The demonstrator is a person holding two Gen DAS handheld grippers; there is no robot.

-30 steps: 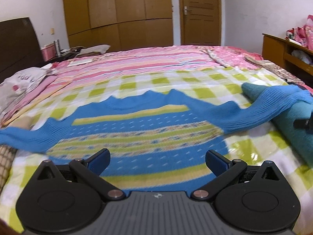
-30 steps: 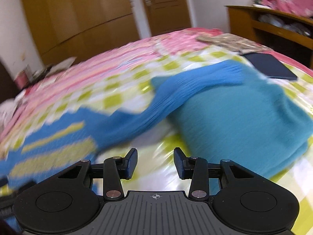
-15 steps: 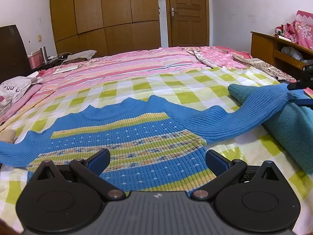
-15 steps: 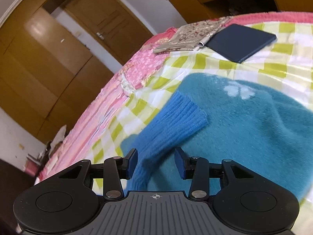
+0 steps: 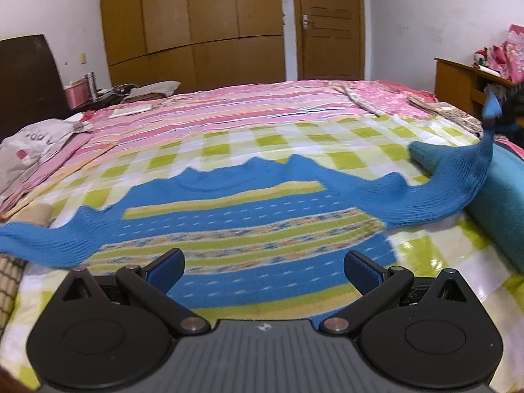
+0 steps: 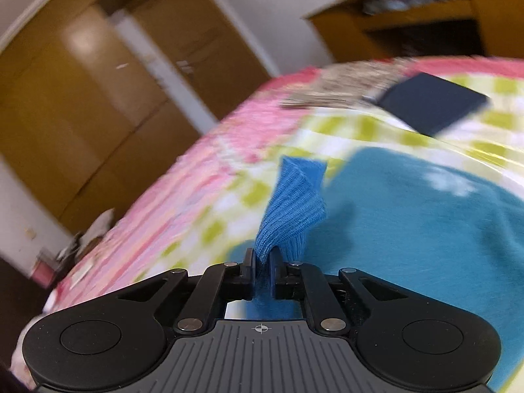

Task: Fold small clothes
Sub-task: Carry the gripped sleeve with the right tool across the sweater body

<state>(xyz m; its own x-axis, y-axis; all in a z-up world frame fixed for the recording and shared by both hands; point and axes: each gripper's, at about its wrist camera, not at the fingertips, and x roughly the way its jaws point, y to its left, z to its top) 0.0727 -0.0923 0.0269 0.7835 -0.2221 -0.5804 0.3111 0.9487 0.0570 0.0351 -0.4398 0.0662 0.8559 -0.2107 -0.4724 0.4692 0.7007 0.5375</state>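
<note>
— Right wrist view: what has the right claw [image 6: 261, 270] got?
— It's pinched tight on the sweater [image 5: 249, 229] cuff [image 6: 294, 203], lifted over the teal garment [image 6: 425, 229].
— And the left claw [image 5: 263, 267]?
— Wide apart, empty, above the hem; only its view shows the body flat on the bed [image 5: 229, 144].
— Next?
— Probably carry the sleeve across the chest.
</note>
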